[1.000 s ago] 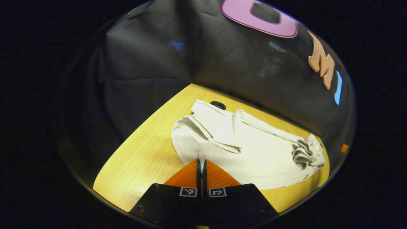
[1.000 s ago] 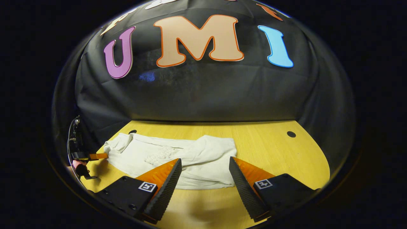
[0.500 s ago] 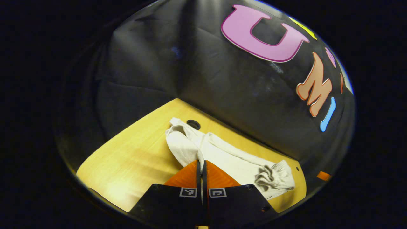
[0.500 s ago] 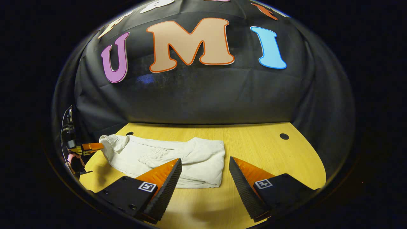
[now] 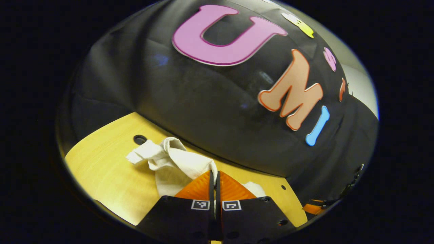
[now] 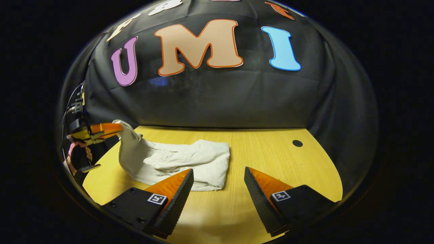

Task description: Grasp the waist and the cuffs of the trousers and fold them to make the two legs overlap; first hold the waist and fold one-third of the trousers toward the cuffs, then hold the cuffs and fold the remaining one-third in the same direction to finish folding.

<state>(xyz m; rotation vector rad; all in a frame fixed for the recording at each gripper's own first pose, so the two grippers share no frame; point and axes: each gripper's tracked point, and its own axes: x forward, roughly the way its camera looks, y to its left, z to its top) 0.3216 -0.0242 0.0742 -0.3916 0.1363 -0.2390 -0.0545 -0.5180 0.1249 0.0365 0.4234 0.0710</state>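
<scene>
The trousers [image 6: 190, 162] are off-white cloth, bunched and partly folded on the wooden table [image 6: 271, 203]. Most of the cloth lies flat in a rumpled heap just ahead of the right gripper [image 6: 218, 176], slightly toward its left finger, with a gathered, crinkled patch on top. One end rises off the table in a steep peak toward the left gripper [image 6: 117, 128], which shows far off to the right gripper's left.

In the left gripper view the left gripper [image 5: 214, 176] has its two fingers pressed together with no gap, and a fold of the trousers [image 5: 176, 162] runs right up between the tips, pinched there. From the tips the cloth hangs down and away to the table [image 5: 101, 169], ending in a narrow flap. A small bit of cloth also peeks out beyond its right finger.

The right gripper view adds the side-on look: the lifted end, the flat heap, and a hand [image 6: 79, 154] holding the left gripper. The right gripper's jaws stand wide apart over bare wood, holding nothing.

A round dark hole [image 5: 140, 139] sits in the table just beyond the flap; another hole [image 6: 297, 143] lies ahead of the right gripper's right finger. The black cloth wall [image 6: 220, 98] closes off the table's far edge.
</scene>
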